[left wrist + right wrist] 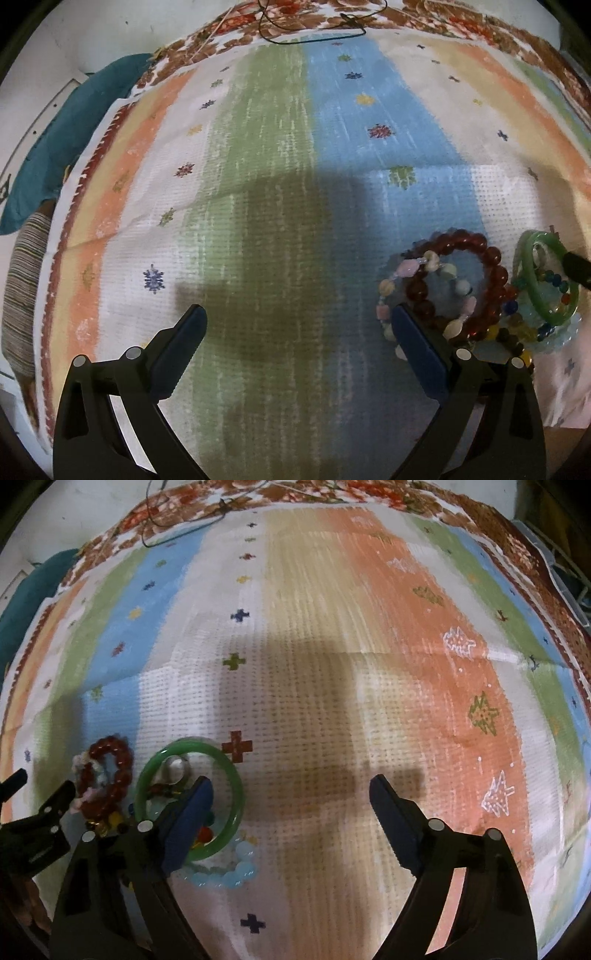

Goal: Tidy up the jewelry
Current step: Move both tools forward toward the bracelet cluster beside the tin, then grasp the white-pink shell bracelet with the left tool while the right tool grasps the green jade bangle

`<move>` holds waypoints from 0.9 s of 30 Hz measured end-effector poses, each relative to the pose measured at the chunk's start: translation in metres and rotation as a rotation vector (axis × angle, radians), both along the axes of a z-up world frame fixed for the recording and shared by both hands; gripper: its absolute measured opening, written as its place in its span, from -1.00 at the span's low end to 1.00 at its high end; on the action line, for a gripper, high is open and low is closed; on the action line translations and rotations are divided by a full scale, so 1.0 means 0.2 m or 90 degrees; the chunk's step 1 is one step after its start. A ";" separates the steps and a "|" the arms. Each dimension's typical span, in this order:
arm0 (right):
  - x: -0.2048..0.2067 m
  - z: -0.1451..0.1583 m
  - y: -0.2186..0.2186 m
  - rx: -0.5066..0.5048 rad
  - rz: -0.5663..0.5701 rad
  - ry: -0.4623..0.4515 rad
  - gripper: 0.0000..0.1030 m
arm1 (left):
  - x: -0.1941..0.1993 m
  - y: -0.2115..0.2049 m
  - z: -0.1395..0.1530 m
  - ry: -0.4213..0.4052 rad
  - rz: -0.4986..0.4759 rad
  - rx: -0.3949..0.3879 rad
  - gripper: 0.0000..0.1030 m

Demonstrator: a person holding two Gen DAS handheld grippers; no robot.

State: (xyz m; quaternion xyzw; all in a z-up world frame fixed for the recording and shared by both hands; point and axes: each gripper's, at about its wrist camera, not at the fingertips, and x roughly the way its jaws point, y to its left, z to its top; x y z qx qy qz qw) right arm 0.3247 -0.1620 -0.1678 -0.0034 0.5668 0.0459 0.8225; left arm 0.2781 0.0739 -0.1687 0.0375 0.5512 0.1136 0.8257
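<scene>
We have a striped cloth [280, 155] spread over the counter, the biggest thing in both views, with a teal cloth [55, 147] bunched off its far left edge and a thin dark cord [314, 26] lying at the far end.

Both tools hang low over the cloth with nothing in them. The left gripper [299, 325] has its jaws spread wide, the pile just beside its right finger. The right gripper [291, 797] is also spread wide, its left finger over the green ring.

The jewelry sits in one tangled heap, near the left gripper's right side and the right gripper's left side. By size we count: one green bangle [190, 805], one dark red bead bracelet [461, 284], one pastel stone bracelet [417, 295], one pale blue bead bracelet [225, 875]. There is also at least one strand of small mixed-colour beads [517, 332] under the bangle; we cannot tell if it is one or two. A clear roundish piece [175, 770] shows inside the bangle, too blurred to name.

Step in hand, as we judge it: the start of sorting, nothing picked or laid out yet. The next move calls for closing on one piece, likely the bangle on top since it lies free, and lifting it clear without dragging the strands tangled below.
</scene>
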 end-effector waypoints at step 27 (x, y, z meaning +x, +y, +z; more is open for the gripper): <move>-0.04 0.02 0.06 0.028 0.074 -0.003 -0.82 | -0.04 -0.01 0.01 0.007 -0.045 -0.120 -0.80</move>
